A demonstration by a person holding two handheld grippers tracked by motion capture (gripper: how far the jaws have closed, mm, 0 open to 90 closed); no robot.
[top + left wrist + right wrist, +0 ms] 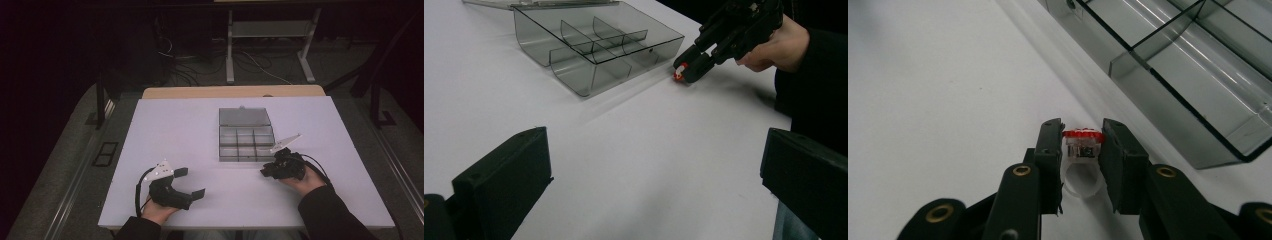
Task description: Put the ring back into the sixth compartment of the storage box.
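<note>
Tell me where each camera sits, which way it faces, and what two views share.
High view: above the person's side, facing forward and down on the table; both forearms enter below.
Left gripper view: on the left gripper, looking across at the compartment box; open jaws.
Right gripper view: on the right gripper, jaws shut on a red-topped ring.
Shared: the left gripper view also shows the right gripper, ring and box.

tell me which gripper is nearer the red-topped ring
Right. The right gripper has its jaws shut on the ring; the left gripper rests apart, jaws open.
</note>
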